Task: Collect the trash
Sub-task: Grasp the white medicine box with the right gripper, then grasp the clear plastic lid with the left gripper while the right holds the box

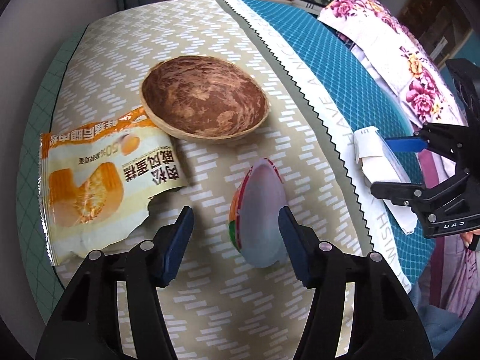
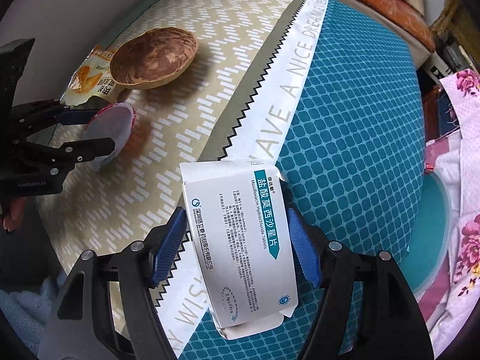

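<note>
My left gripper [image 1: 235,214] is open around a small plastic jelly cup [image 1: 259,213] that lies on its side on the patterned cloth; the cup is close to the right finger. A torn orange snack wrapper [image 1: 99,186] lies left of it, partly under a brown coconut-shell bowl [image 1: 204,102]. My right gripper [image 2: 240,240] is shut on a white medicine box [image 2: 243,240], held above the cloth. The left gripper [image 2: 90,129], cup [image 2: 111,129], wrapper [image 2: 90,81] and bowl [image 2: 153,60] also show in the right wrist view. The right gripper [image 1: 399,165] and box [image 1: 372,153] show in the left wrist view.
The table [image 2: 345,105] is covered by a beige chevron cloth and a teal diamond-pattern cloth with a white lettered zigzag band between them. A floral fabric [image 1: 405,60] lies at the far right. An orange cushion [image 2: 381,3] is behind the table.
</note>
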Demonstrator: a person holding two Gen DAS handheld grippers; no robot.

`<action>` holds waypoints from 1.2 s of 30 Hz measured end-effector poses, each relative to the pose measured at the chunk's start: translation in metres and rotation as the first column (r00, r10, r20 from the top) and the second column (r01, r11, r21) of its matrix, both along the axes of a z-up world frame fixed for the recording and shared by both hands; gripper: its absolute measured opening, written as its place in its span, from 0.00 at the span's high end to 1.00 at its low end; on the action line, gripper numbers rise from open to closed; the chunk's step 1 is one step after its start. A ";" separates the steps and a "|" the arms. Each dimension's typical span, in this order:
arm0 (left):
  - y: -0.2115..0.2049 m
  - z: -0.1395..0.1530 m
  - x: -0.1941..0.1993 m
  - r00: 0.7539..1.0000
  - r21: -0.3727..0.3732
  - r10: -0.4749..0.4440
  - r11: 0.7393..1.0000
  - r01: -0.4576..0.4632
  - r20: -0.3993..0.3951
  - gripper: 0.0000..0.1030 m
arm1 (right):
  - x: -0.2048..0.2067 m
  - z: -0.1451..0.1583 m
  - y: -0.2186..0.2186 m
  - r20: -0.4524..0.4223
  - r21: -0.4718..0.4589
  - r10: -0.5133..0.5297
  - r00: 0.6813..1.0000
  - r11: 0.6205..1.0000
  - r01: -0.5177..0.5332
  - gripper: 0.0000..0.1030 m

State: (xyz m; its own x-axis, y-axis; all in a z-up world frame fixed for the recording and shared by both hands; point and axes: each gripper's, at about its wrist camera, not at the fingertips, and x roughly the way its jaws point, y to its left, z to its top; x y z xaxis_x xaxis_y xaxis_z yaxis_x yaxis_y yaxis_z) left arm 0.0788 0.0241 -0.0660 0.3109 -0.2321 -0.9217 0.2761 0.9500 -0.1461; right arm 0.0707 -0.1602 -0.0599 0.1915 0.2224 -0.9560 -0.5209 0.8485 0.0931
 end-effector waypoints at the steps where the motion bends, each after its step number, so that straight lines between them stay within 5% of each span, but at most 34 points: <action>1: -0.003 -0.001 -0.001 1.000 0.012 -0.004 1.000 0.004 0.005 0.47 | -0.001 -0.001 -0.001 -0.001 0.000 0.001 1.000 1.000 -0.001 0.34; 2: -0.007 -0.003 0.000 1.000 0.024 -0.009 1.000 0.009 0.002 0.64 | -0.001 -0.002 -0.004 -0.003 0.002 0.003 1.000 1.000 -0.003 0.33; 6: -0.013 -0.003 -0.004 1.000 0.052 -0.008 0.999 0.007 0.019 0.78 | -0.012 0.001 -0.013 -0.007 0.008 -0.010 1.000 1.000 0.010 0.30; 16: -0.021 -0.002 -0.015 0.999 0.063 0.026 0.998 -0.028 0.037 0.80 | -0.048 0.001 -0.043 -0.011 0.014 -0.055 0.998 0.998 0.055 0.29; 22: -0.032 -0.005 -0.021 0.999 0.078 0.028 0.996 -0.031 0.039 0.80 | -0.029 0.013 -0.049 -0.009 0.088 -0.085 0.996 0.992 0.086 0.25; 32: -0.034 -0.005 -0.021 0.999 0.071 0.036 0.997 -0.038 0.029 0.80 | -0.063 0.016 -0.052 -0.012 -0.019 -0.071 0.997 0.997 0.071 0.25; 36: -0.041 0.004 -0.023 0.998 0.081 0.024 0.996 -0.029 0.051 0.80 | -0.076 0.018 -0.045 0.023 -0.041 -0.041 0.999 0.998 0.042 0.38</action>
State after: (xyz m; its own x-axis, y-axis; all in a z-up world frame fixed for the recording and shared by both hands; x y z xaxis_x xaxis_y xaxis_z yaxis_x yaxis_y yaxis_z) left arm 0.0555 -0.0166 -0.0624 0.3622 -0.1474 -0.9204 0.2557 0.9653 -0.0540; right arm -0.0050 -0.2056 -0.0423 0.2206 0.1745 -0.9596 -0.4867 0.8723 0.0468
